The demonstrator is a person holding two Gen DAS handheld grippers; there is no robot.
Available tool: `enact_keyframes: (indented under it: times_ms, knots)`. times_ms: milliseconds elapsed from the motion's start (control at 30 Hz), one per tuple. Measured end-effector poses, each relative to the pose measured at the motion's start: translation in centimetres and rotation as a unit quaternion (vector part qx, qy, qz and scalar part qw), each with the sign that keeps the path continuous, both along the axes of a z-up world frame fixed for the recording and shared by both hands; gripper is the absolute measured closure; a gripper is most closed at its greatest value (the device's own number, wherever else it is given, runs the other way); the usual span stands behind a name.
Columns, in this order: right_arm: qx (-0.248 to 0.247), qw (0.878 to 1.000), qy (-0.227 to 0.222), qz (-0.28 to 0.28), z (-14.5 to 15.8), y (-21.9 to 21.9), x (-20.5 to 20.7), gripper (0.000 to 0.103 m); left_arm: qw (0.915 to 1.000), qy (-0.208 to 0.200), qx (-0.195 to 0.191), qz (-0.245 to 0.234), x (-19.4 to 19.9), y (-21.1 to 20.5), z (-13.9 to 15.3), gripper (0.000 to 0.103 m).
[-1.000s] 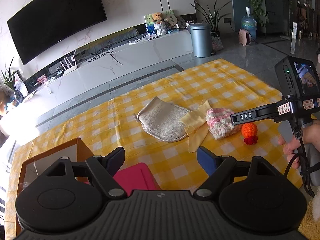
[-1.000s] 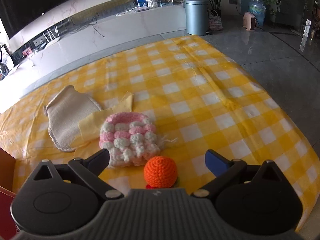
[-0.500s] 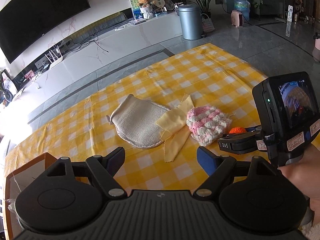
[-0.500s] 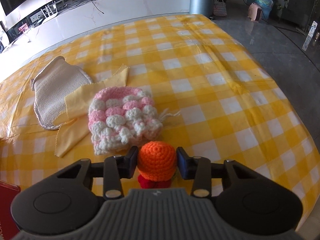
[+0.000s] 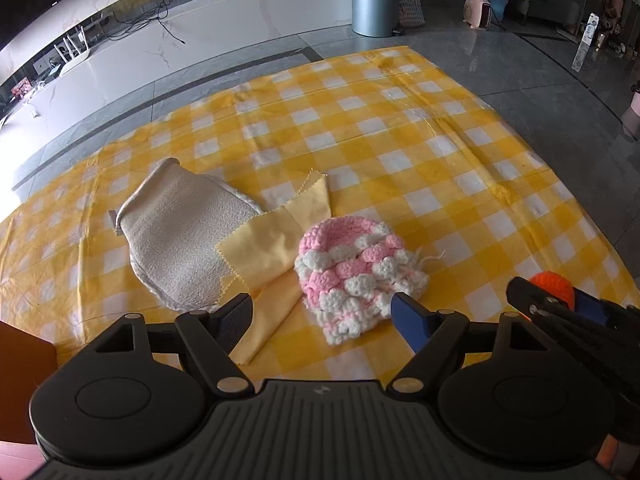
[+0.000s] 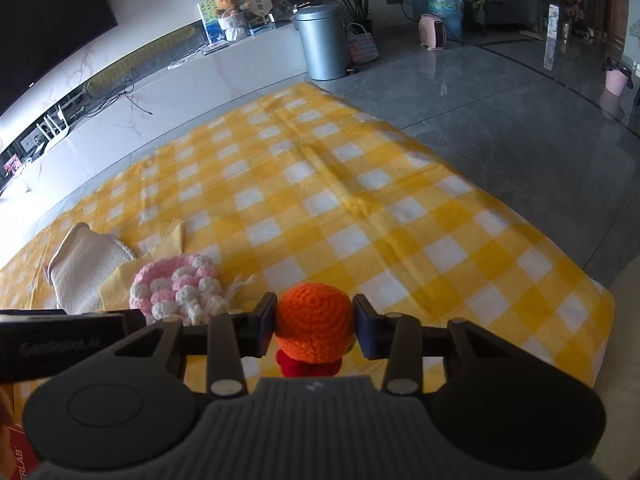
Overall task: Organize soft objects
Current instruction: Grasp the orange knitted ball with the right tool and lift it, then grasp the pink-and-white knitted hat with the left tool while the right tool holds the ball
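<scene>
a second ago the right gripper (image 6: 315,322) stood wide over the orange crochet ball (image 6: 313,326) on the yellow checked cloth (image 6: 360,216); half a second ago its pads had already closed on the ball, and now they pinch it from both sides and carry it clear of the cloth, a red crochet base showing under it. the left gripper (image 5: 322,316) has come forward and down, so the soft pile fills more of its view.

left to right in the left wrist view: the beige wash mitt (image 5: 180,236) lies flat, the pale yellow cloth (image 5: 276,240) overlaps its right edge, and the pink and white crochet hat (image 5: 354,272) rests on that cloth. the left gripper stands wide and empty, its fingertips hanging over the yellow cloth and the hat's near edge. further right, the held ball (image 5: 554,286) shows between the right gripper's tips.
</scene>
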State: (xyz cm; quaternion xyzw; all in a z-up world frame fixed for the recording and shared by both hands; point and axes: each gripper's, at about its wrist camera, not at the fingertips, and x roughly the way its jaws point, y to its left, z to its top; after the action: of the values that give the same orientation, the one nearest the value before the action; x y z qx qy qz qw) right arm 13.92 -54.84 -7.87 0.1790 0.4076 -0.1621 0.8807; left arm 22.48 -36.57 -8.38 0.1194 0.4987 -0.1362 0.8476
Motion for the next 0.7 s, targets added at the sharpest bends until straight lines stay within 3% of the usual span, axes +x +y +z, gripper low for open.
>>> enact_keyframes:
  times_ms: [167,300,500,667,700]
  knots:
    - [0.008,1.000,-0.004,-0.012,-0.4,-0.8,0.1,0.062,0.9997,0.020,0.012,0.005,1.9,-2.1,-3.2,0.009]
    - [0.013,1.000,0.004,-0.001,-1.1,-0.5,0.7,0.063,0.9998,0.016,-0.011,0.000,2.7,-3.0,-4.1,0.001]
    - [0.008,1.000,0.013,-0.006,-1.5,-0.9,0.6,0.062,0.9966,0.047,-0.058,0.035,4.3,-2.9,-5.2,0.000]
    - [-0.008,1.000,0.018,-0.005,-1.5,-0.6,0.6,0.062,0.9994,0.023,-0.025,-0.008,4.4,-4.6,-6.5,0.000]
    - [-0.009,1.000,0.020,-0.008,-1.6,-0.7,0.5,0.062,0.9996,0.017,-0.010,-0.019,4.2,-5.0,-6.6,0.007]
